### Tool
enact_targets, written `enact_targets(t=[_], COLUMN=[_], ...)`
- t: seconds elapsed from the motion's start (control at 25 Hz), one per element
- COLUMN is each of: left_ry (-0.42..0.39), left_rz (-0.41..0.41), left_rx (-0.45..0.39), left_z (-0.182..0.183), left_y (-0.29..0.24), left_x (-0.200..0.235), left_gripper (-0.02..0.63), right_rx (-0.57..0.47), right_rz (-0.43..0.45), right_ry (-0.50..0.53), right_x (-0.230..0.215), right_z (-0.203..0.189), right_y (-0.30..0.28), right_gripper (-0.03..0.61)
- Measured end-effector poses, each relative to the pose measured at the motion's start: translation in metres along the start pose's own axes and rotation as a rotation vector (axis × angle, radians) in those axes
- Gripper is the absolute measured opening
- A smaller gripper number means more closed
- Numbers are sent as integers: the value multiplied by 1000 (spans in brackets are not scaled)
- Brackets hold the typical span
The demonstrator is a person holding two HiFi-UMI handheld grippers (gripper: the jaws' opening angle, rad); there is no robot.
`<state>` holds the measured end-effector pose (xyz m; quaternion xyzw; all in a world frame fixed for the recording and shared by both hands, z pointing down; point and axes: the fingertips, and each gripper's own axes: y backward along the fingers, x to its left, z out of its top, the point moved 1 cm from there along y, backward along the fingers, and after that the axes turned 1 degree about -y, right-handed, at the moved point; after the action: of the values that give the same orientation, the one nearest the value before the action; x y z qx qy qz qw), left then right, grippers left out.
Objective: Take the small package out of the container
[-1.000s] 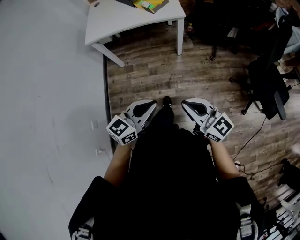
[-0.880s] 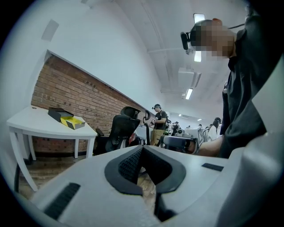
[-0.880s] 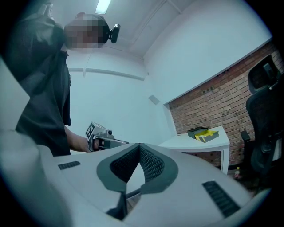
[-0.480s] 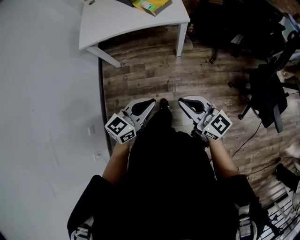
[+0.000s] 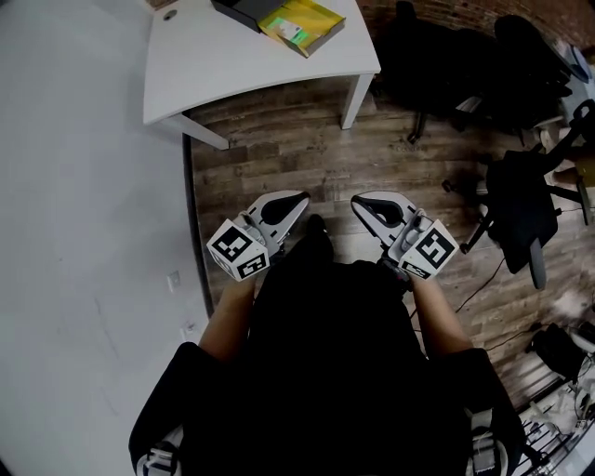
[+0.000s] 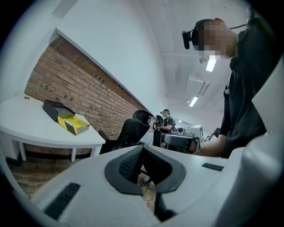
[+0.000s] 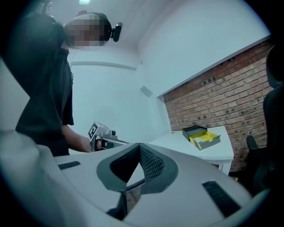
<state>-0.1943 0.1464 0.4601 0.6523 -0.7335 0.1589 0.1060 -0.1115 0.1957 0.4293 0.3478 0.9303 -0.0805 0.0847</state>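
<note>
Left gripper (image 5: 299,198) and right gripper (image 5: 358,202) are both shut and empty, up against the body. The open yellow box (image 5: 311,20) sits on the white table (image 5: 223,65), well away, with a small greenish-white package (image 5: 295,33) inside.

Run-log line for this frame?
left hand-held gripper: shut, empty | right hand-held gripper: shut, empty | yellow box: open on white table

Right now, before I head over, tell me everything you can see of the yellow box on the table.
The box is a shallow open tray, yellow inside, cardboard by its look. It lies flat near the right end of the white table. A small green-and-white package lies in it. A dark piece, maybe its lid, sits close against its left side. Nothing else touches it.
</note>
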Motion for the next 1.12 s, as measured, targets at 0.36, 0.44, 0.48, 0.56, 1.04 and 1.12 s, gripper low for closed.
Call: enact_targets(t=[0.36,0.44,0.48,0.56,1.04,1.12], left_ry=[13,21,24,30,12,-1], left_rz=[14,21,27,43,168,190], left_rx=[-21,-20,-19,-19,-61,-67], left_z=[15,16,16,19,56,66], left_y=[-24,-30,-33,-42,-147,-165], left_x=[46,54,57,64,97,98], left_gripper=[12,12,12,12,12,12], right_rx=[6,6,6,6,23,15], right_rz=[10,16,23,42,162,190], right_ry=[-9,-16,-19,-26,1,5], right_x=[-49,-61,-67,-80,-198,-214], right_z=[11,12,13,16,49,56], right_y=[-24,-28,-30,-32,-1,6], right_gripper=[5,6,6,6,6,5])
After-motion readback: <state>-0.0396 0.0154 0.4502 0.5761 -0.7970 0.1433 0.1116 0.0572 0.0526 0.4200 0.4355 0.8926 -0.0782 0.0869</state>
